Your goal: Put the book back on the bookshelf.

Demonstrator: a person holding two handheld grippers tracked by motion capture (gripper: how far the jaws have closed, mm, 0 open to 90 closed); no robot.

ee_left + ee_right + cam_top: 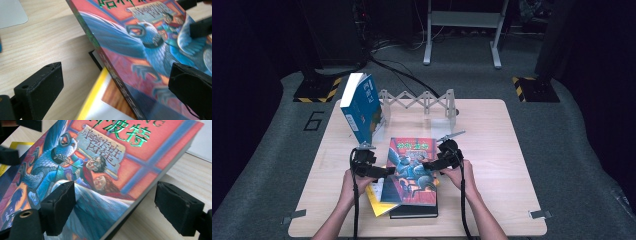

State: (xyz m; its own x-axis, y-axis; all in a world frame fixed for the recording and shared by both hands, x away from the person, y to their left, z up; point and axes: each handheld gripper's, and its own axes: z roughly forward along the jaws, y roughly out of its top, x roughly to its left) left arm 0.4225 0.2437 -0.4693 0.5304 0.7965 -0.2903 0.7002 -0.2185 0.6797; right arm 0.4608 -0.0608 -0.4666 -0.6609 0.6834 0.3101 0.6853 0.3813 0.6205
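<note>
A red book with a painted cover (412, 167) lies on top of a stack near the table's front. My left gripper (387, 171) is at its left edge and my right gripper (428, 166) at its right edge. In the left gripper view the jaws (115, 90) stand wide: one over the bare table, the other over the cover, with the book's spine (117, 75) between them and untouched. In the right gripper view the gripper (118, 207) is also open astride the book's edge (140, 202), one jaw over the cover, the other beyond the edge.
Under the red book lie a yellow book (377, 197) and a black book (414, 211). A blue book (362, 107) stands tilted against a white folding rack (424, 105) at the back of the wooden table (492, 150). Cables trail from both grippers toward the front edge.
</note>
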